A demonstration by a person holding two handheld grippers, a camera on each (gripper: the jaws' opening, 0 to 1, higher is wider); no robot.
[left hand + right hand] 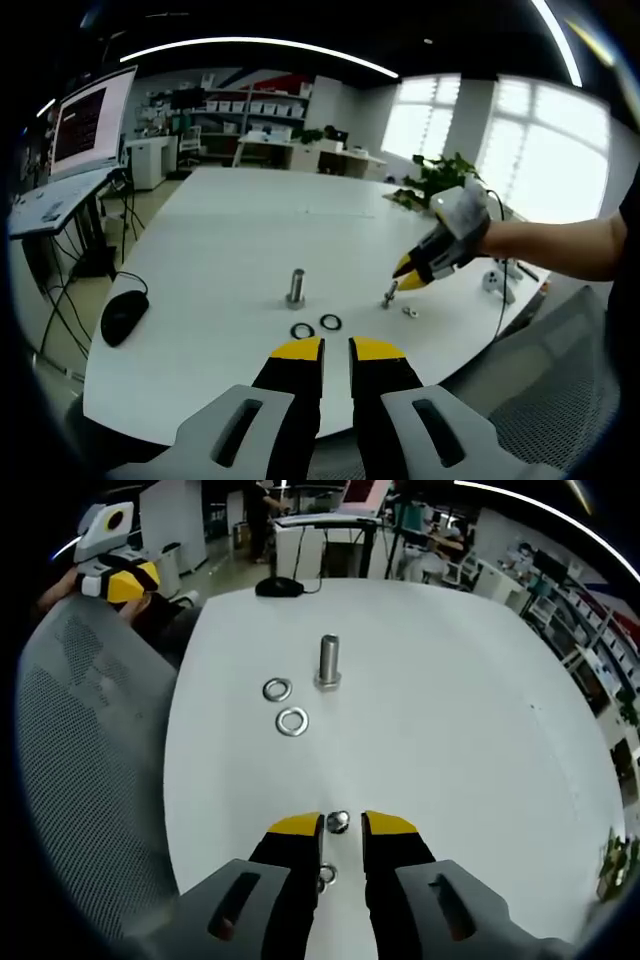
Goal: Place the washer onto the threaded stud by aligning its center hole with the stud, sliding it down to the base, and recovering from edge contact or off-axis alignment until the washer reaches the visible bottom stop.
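In the left gripper view, a computer mouse (123,315) lies at the far left of the white counter (230,240), near its edge. My left hand-held gripper (336,347) hangs over the near edge of the counter, its yellow-tipped jaws a little apart with nothing between them. Just beyond its tips lie two washers, the nearer washer (302,331) touching or almost touching the second washer (330,322). Behind them the large threaded stud (296,287) stands upright on its wide base, bare of any washer. Further right my right hand-held gripper (408,272) points down beside a small bolt (389,294), with a small nut (409,311) lying just near it on the counter. I cannot tell from here whether it touches the bolt.

In the right gripper view, my right hand-held gripper (339,825) has its jaws spread slightly, and the small bolt (338,822) sits in the gap between the tips, its rounded top showing; I cannot tell if the jaws are pinching it. Beyond, the two washers (292,721) lie flat to the left of the stud (328,663).
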